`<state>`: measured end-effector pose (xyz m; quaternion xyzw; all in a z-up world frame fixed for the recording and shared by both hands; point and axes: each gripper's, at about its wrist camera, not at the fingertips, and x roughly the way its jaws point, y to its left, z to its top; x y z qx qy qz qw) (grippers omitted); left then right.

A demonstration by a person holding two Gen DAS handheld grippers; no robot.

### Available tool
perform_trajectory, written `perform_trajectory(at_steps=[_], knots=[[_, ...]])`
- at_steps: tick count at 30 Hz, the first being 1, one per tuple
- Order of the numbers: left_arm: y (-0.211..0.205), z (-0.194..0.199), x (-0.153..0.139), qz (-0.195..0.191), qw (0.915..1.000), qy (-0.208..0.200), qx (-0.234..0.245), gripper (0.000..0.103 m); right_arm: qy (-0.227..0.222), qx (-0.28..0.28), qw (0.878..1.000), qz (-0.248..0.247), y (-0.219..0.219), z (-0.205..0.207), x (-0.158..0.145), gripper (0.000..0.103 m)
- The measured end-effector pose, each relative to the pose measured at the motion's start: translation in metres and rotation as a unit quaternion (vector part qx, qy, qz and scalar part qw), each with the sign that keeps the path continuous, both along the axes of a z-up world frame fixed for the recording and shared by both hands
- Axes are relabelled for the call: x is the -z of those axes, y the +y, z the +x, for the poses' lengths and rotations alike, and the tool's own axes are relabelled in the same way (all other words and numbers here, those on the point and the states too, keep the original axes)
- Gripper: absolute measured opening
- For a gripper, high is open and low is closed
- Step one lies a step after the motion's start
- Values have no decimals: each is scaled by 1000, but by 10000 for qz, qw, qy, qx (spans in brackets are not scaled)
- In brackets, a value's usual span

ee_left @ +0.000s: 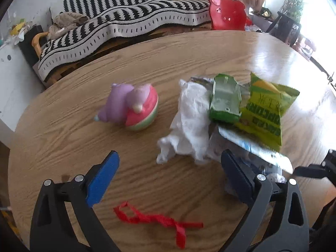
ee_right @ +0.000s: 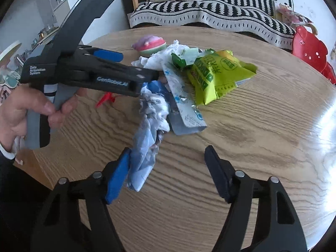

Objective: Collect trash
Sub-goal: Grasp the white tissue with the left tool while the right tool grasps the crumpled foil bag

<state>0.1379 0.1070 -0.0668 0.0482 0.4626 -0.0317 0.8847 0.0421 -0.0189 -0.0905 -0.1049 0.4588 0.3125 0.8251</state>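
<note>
A heap of trash lies on the round wooden table [ee_left: 63, 138]: crumpled white tissue [ee_left: 189, 124], a green carton [ee_left: 225, 98], a yellow-green snack bag [ee_left: 266, 109] and a silver-blue wrapper [ee_left: 256, 149]. A red ribbon [ee_left: 155, 220] lies near the front, below my left gripper [ee_left: 168, 178], which is open just short of the tissue. In the right wrist view, my right gripper [ee_right: 166, 174] is open, its left pad touching a crumpled blue-white wrapper [ee_right: 147, 138]. The snack bag [ee_right: 216, 75] and the silver wrapper [ee_right: 184, 109] lie beyond. The left gripper's body [ee_right: 88, 71] hovers at the heap's left side.
A purple and pink toy [ee_left: 130, 107] stands on the table left of the heap. A sofa with a striped blanket [ee_left: 126, 21] and a red plastic chair [ee_left: 227, 14] stand behind the table. The table edge [ee_right: 31, 168] runs near the hand.
</note>
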Motion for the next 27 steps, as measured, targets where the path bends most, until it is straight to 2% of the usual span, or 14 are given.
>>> perform_trajectory(at_steps=[2,3,4,5,6,7,8,9,12,15,27], knots=[[4,6,2,-138,9998,63,-121,90,-15,24,10000,25,1,3,1,55],[5,7,3,-201,9996,88,-156,84,-28,41,10000,24,0,4,1,51],[6,9,3,-240,9995,117,-180,80,-27,46,10000,31,0,6,-1,39],[6,9,3,-275,9994,119,-197,67,-1,47,10000,74,-1,8,-1,24],[5,11,3,-291,9993,137,-201,52,46,59,9999,109,-3,10,-1,24],[4,10,4,-283,9992,173,-204,43,61,69,9999,135,-3,9,-1,23],[3,8,3,-221,9994,153,-216,26,63,67,9998,183,-5,9,-3,22],[4,7,3,-247,9992,196,-225,13,10,63,9997,217,-7,6,-6,22],[6,-1,-4,-312,9987,196,-350,6,-216,38,9992,346,-13,-1,-23,22],[7,-10,-13,-320,9989,76,-337,4,-298,102,9979,572,-24,-5,-36,22],[14,-41,-57,-376,9969,-453,-515,4,-435,453,9950,781,-58,-9,-58,22]])
